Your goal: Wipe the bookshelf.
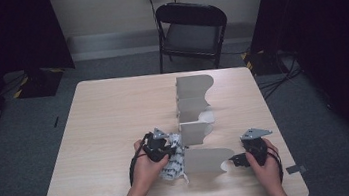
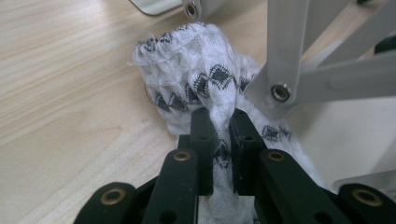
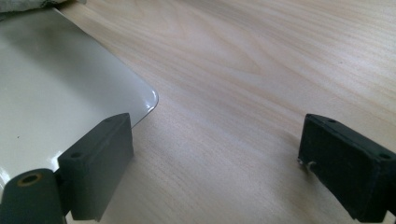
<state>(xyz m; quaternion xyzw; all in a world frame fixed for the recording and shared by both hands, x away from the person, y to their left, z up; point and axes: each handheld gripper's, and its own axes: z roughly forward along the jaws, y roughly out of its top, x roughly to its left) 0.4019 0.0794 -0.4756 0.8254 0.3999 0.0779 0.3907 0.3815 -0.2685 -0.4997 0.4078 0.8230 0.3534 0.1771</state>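
Observation:
A white cloth with a black diamond pattern lies bunched on the wooden table, against the near left end of a grey panelled rack. My left gripper is shut on a raised fold of the cloth; the left gripper view shows both black jaws pinching the fabric, with the rack's grey struts just to the right. My right gripper rests low at the right end of the nearest panel. It stands open, its left jaw in front of the panel's rounded corner and bare wood between the pads.
The rack runs away from me through the table's middle as several upright wavy-edged panels. A black folding chair stands beyond the far edge. Dark curtains hang on both sides, and cables lie on the floor at the right.

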